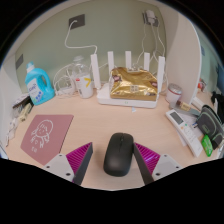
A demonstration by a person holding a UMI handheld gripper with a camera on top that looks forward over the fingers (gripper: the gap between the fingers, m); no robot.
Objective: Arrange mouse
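Gripper: the gripper (112,163) is seen at the near edge of the bench (100,118), its fingers spread apart, with a pink pad (76,158) on one side and another on the other.
Mouse: a black mouse (119,153) is seen lying on the bench between the two fingers, near the front edge; a gap appears to be left on at least one side, so it is judged to be resting on the bench rather than clamped.
Mouse pad: a pink mouse pad (47,135) with a pale figure on it is laid toward the left edge, well apart from the mouse.
Right edge: a grey device with buttons (184,128) and some darker items are crowded there, near the fingers' right side.
Back edge: a white router (128,84) with upright antennas, with something golden resting on it, is set against the wall; a blue bottle (40,84) and a clear jar (81,82) are stood to its left.
Risk, grip: if the fingers are closed off-centre on the rounded shell, the mouse could be squeezed out forward or twisted.
Risk, travel: if the mouse is carried low toward the pad, its edge could be caught and the pad pushed askew.
Risk, clutter: a wide swing to the right could knock the grey device.
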